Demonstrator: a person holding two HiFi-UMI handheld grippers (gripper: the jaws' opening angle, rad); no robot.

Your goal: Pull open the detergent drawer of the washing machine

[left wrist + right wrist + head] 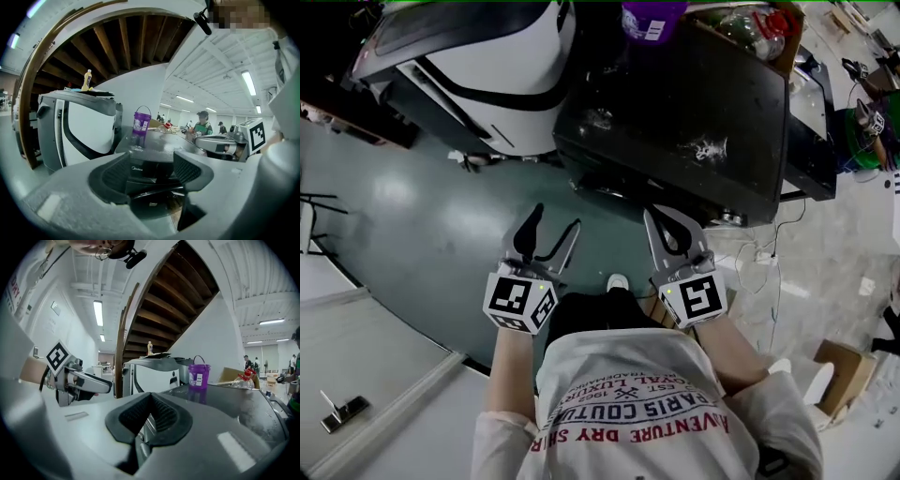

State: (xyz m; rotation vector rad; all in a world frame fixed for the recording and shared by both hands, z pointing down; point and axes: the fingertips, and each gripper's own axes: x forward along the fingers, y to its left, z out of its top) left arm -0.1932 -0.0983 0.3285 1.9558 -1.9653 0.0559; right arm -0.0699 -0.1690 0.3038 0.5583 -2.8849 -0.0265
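Both tools are hanging side by side at the lower middle of the head view, just above the person's shirt. The left hand-held gripper is holding its jaws wide apart. In its own view nothing is sitting between the pads, and only the dark front of the washing machine is showing through the gap. The right hand-held gripper is keeping its jaws together at the tips, gripping nothing.

The washing machine is filling the upper middle of the frame, its dark top facing the camera and both grippers pointing toward it over the green floor, apart from it. I cannot pick out the detergent drawer on its front from here. A purple bucket is standing on the machine's top at the upper edge. A white machine is sitting beside it at the upper left.
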